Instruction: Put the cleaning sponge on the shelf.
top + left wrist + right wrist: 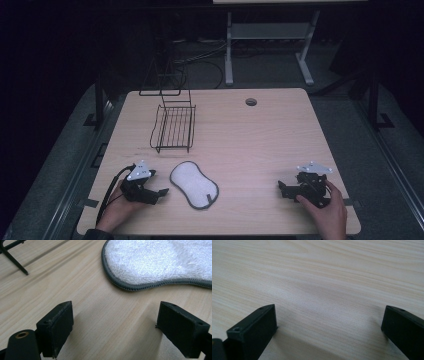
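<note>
both hand-held grippers (left (pixel 161 192), right (pixel 281 187)) spread on pale wood table (pixel 260 135), dark room.

Light: falling from overhead on the table (pixel 260 145), surroundings lying dark.
Shadows: pooling softly under jaws.
Focus: nearest jaws blurring slightly.

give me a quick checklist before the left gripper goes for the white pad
1. Left gripper open, jaws wide apart: ok.
2. White pad lying flat on the table, nothing on top of it: ok.
3. Path from the left gripper to the pad free, bare wood between them: ok.
4. Wire rack standing apart from the pad: ok.
5. Right gripper open and resting far off to the side: ok.
6. Whether the pad's grey edge lifts enough to pinch: cannot tell.
</note>
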Tool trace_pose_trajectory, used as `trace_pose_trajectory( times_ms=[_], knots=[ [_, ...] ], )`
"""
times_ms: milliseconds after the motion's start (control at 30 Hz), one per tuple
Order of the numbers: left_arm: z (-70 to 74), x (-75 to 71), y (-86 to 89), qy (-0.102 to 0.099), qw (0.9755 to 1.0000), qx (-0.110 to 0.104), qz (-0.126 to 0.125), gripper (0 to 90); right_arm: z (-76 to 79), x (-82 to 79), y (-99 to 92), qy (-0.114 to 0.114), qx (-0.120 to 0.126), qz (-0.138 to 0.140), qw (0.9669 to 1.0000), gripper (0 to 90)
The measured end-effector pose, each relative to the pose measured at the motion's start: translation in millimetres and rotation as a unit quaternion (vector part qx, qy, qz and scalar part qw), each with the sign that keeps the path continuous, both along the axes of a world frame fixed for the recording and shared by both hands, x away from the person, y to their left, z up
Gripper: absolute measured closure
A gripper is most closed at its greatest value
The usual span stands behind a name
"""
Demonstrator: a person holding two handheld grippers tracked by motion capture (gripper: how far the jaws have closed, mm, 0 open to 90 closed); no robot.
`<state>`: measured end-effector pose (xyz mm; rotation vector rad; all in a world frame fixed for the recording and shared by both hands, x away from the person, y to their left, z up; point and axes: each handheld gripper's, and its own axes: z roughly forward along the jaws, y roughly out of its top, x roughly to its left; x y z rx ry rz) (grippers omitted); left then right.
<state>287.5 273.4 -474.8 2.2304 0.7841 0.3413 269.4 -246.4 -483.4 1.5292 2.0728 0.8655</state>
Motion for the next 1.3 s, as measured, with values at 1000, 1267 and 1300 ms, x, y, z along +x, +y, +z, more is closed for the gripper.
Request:
trace_pose_trajectory(
  times_ms=[1000, 1267, 1300],
  knots=[
    [34.4, 10.0, -7.1, 0.054, 0.9978, -0.029, -0.023, 89.8, -0.1, 0.6, -0.3, -0.001, -0.001, 0.002, 1.0000, 0.0],
    [43.9, 18.5, -24.3, 0.049, 0.9970, -0.035, -0.047, 89.8, -0.1, 0.8, -0.3, -0.001, -0.001, 0.002, 1.0000, 0.0],
    [45.3, 20.5, -27.3, 0.048, 0.9969, -0.036, -0.050, 89.8, -0.1, 0.8, -0.3, -0.001, -0.001, 0.003, 1.0000, 0.0]
  ],
)
